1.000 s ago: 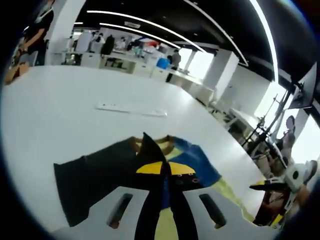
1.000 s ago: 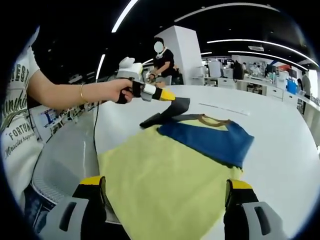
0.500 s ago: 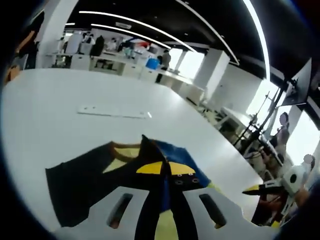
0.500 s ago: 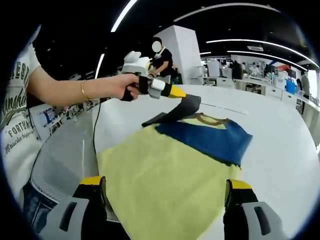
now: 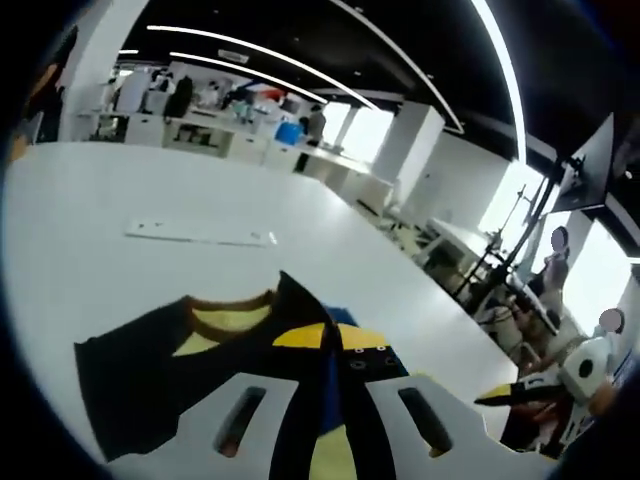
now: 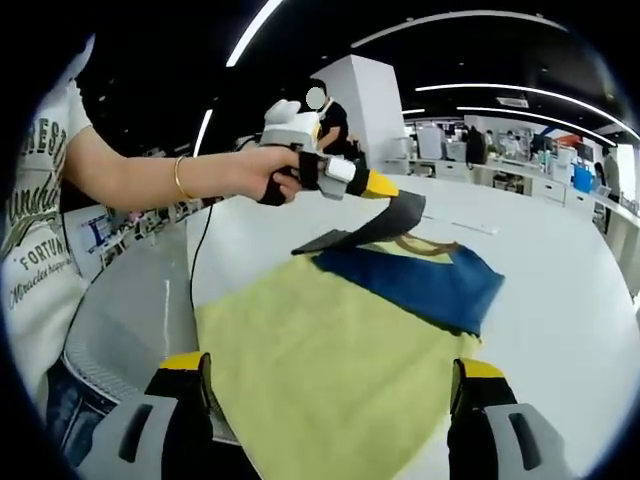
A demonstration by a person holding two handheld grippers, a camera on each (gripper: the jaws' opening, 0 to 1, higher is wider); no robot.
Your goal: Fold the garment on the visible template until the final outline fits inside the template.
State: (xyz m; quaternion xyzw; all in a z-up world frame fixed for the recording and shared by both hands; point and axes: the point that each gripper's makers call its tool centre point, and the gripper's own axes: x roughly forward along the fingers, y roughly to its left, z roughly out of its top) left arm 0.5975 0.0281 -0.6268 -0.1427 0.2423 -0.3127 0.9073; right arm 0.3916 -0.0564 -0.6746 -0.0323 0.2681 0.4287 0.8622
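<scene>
The garment lies flat on the white table (image 6: 560,300), with a yellow body (image 6: 330,360), a blue upper part (image 6: 410,280) and a brown collar (image 6: 415,243). My left gripper (image 6: 388,192), held in a person's hand, is shut on the black sleeve (image 6: 375,228) and holds it up off the table above the garment's far left corner. In the left gripper view the jaws (image 5: 325,340) pinch that black sleeve (image 5: 150,365), which hangs to the left beside the collar (image 5: 225,318). My right gripper (image 6: 330,390) stands open over the yellow hem; it also shows as the right gripper (image 5: 520,395) at the right edge.
A thin white strip (image 5: 200,234) lies on the table beyond the garment. A grey surface (image 6: 120,320) runs along the table's left side beside the person's body. Desks, columns and people stand far behind. Bare white tabletop (image 5: 90,190) surrounds the garment.
The left gripper has carried the black sleeve higher and to the right, toward the blue part of the garment. The right gripper has stayed put over the hem.
</scene>
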